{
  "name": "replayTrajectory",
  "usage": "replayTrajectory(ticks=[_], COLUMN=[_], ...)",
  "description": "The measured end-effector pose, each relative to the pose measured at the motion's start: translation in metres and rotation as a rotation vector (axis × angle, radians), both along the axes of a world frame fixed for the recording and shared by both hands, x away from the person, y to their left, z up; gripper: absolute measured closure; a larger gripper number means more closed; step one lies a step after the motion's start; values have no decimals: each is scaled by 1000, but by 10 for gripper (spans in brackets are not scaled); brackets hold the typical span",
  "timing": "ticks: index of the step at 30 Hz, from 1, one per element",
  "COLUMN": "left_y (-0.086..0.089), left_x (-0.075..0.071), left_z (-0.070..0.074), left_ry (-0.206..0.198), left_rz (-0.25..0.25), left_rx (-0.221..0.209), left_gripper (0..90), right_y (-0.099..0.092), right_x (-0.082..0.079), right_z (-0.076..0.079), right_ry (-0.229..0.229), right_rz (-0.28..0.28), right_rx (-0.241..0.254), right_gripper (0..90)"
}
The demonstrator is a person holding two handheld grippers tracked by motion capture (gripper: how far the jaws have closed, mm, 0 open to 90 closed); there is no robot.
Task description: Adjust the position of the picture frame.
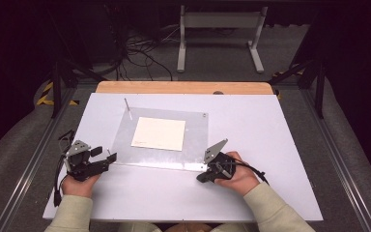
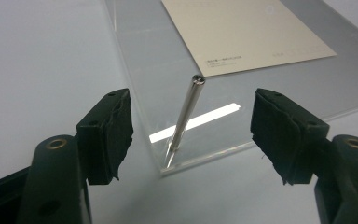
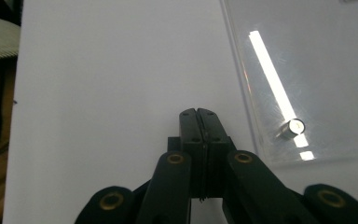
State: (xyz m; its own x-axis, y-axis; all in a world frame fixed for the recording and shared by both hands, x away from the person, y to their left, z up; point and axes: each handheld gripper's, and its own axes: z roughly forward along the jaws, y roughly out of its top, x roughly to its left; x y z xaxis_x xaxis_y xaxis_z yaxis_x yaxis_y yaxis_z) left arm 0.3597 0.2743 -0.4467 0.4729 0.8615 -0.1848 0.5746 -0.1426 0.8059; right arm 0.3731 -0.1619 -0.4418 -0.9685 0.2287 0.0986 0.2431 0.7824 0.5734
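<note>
Tongs at the near corners of the clear plate on your white worktop.

Your left tongs [image 2: 191,133] stand open, pads apart, with the upright metal pin [image 2: 186,114] at the plate's near left corner between them and untouched. Your right tongs [image 3: 199,116] are pressed fully together on nothing, just beside the plate's near right corner, where a short metal stud [image 3: 291,128] sits. The clear plate [image 1: 121,140] lies flat mid-worktop with a cream card [image 1: 158,133] on it and another thin pin [image 1: 127,108] at its far left corner. The worktop [image 1: 270,145] is a white sheet over a wooden board [image 1: 183,87]. Beyond it you have grey carpet [image 1: 212,72], a tangle of black cables [image 1: 135,48] and a white stand [image 1: 220,34]; the room behind is dark.
</note>
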Motion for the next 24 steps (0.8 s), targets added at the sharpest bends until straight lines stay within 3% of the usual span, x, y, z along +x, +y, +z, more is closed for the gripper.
replayTrajectory(ticks=[2,5,6,9,10,11,12,18,24], left_y=[1,1,1,0,0,0,0,-1,-1], left_x=[0,0,0,1,2,2,2,2,2], left_z=[0,0,-1,-2,-2,-2,-2,-3,-3], left_ry=[2,0,0,5,7,9,9,8,8], left_rz=[3,4,3,1,0,-2,-2,-4,1], left_rx=[-4,-4,-1,3,2,2,2,10,10], left_gripper=[301,301,301,300,300,300,301,300,309], right_y=[2,0,0,-10,-10,-15,-16,-11,-7], right_x=[-4,-4,-4,4,4,10,12,18,11], right_z=[3,10,10,14,14,11,10,0,-1], right_ry=[-20,-75,-75,-133,-133,-135,-134,-125,-135], right_rz=[3,-35,-35,-129,-129,-179,-188,-186,-187], right_rx=[52,98,98,131,131,127,125,86,74], right_gripper=[891,839,839,786,786,760,756,764,823])
